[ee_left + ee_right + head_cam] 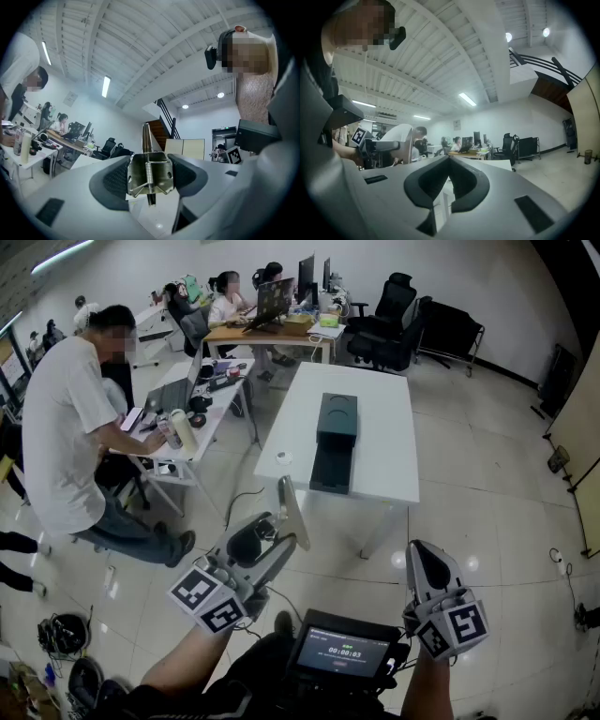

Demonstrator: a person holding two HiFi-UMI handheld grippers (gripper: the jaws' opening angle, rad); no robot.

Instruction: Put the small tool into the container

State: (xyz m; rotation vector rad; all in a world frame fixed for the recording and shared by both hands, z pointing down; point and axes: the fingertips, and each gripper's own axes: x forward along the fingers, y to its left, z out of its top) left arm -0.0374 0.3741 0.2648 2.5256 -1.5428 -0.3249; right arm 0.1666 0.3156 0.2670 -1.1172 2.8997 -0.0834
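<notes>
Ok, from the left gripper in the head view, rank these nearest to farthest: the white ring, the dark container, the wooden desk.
From the left gripper:
1. White ring, on the left part of the white table, straight ahead.
2. Dark container, mid-table, slightly right. Its near end is about as close as the ring, so 1 and 2 are too close to call.
3. Wooden desk, far back beyond the table.

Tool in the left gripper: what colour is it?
Silvery bare metal; the tool shows best in the left gripper view.
</notes>
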